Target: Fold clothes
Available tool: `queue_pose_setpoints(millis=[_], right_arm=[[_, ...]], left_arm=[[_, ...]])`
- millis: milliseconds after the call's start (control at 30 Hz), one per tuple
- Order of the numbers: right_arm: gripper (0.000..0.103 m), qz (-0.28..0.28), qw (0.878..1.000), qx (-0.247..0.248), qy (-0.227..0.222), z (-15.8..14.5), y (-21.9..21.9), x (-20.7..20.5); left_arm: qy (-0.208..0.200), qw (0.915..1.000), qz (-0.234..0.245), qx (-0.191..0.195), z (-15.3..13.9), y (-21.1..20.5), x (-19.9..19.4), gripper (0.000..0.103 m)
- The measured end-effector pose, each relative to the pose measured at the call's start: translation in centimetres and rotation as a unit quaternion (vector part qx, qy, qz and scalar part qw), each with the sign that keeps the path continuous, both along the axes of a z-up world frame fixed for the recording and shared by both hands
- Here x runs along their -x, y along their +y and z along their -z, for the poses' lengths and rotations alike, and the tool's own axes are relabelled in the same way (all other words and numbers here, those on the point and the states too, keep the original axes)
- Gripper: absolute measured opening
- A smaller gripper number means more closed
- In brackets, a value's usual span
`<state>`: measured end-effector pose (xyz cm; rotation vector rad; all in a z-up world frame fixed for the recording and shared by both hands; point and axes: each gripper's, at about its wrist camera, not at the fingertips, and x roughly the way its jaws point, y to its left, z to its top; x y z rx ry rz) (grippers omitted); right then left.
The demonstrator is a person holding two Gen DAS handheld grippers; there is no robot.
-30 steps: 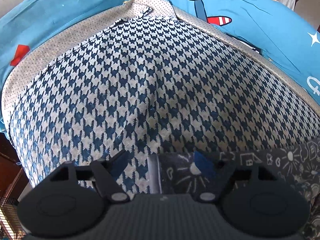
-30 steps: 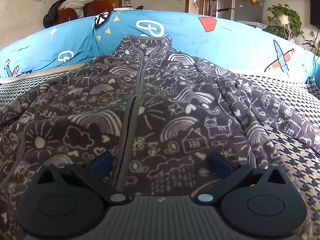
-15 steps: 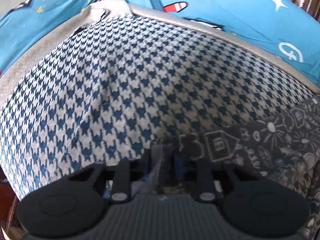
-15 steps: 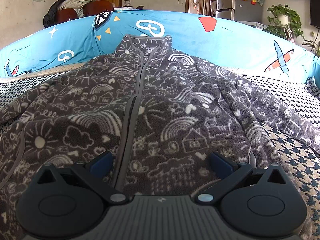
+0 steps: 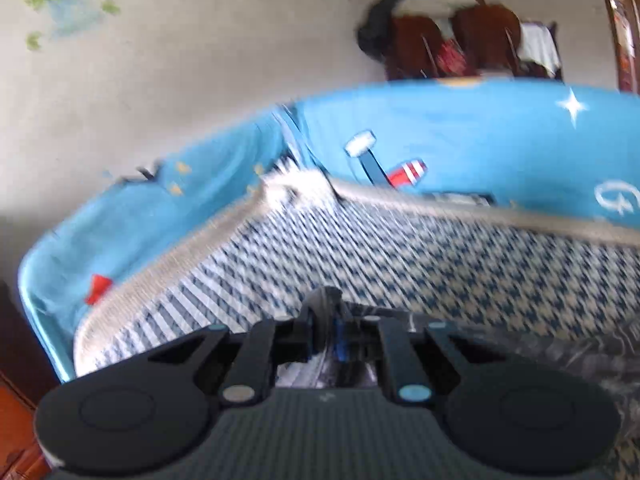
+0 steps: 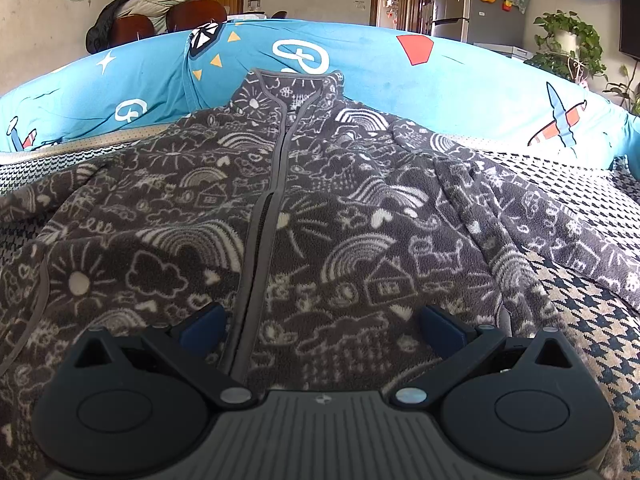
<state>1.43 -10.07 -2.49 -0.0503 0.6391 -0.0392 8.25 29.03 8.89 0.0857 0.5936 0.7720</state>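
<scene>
No readable writing or brand anywhere; only printed motifs. Spread flat, front up, on a blue-and-white houndstooth blanket [image 6: 592, 344]: a dark grey fleece jacket [image 6: 320, 216], fuzzy, covered in white doodles of rainbows, suns, clouds and houses, with a grey zipper [image 6: 264, 216] closed up to a stand-up collar. Behind it, a smooth blue sheet [image 6: 460, 80] with cartoon planes, stars and red shapes. Right hand-held gripper [image 6: 320, 330] spread wide just above the jacket's lower front, blue pads either side of the zipper, nothing between them. Left hand-held gripper [image 5: 336, 330] drawn narrow, pinching a bunched edge of the jacket [image 5: 560, 344], lifted off the blanket [image 5: 420, 256]; view badly smeared. Seen only from the left: the blanket's beige woven border [image 5: 480, 212] and corner. Seen only from the right: fridge [image 6: 480, 4], potted plant [image 6: 568, 40], doorways, coats heaped on chairs [image 6: 160, 8].
</scene>
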Motion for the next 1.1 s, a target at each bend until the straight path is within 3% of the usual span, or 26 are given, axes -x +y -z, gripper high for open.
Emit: queue_pose_setpoints(millis=[100, 133, 300, 400, 500, 633, 833, 1100], right_arm=[[0.103, 0.000, 1.000, 0.000, 0.000, 0.0, 0.0, -0.1], [0.103, 0.000, 1.000, 0.001, 0.000, 0.0, 0.0, -0.1], [0.103, 0.000, 1.000, 0.001, 0.001, 0.1, 0.0, -0.1], [0.103, 0.000, 1.000, -0.001, 0.001, 0.1, -0.1, -0.1], [0.103, -0.001, 1.000, -0.001, 0.001, 0.1, -0.1, -0.2], [0.103, -0.001, 1.000, 0.000, 0.002, 0.0, 0.0, -0.2], [0.103, 0.000, 1.000, 0.001, 0.003, 0.1, 0.0, -0.2], [0.103, 0.000, 1.000, 0.003, 0.004, 0.0, 0.0, -0.2]], left_arm=[[-0.031, 0.9980, -0.022, -0.051, -1.4, -0.4, -0.1, 0.010], [-0.028, 0.9981, -0.026, -0.049, -1.4, -0.4, -0.4, 0.010], [0.047, 0.9967, -0.059, -0.031, 2.1, 1.3, -3.9, 0.015], [0.109, 0.9917, -0.063, -0.027, 4.1, 1.9, -5.1, 0.023], [0.140, 0.9871, -0.075, 0.020, 4.9, 2.6, -5.2, 0.040], [0.144, 0.9845, -0.085, 0.053, 4.7, 3.3, -4.5, 0.056], [0.116, 0.9851, -0.094, 0.086, 3.6, 3.3, -3.2, 0.058], [0.085, 0.9896, -0.012, 0.115, 2.8, -0.6, -4.3, 0.062]])
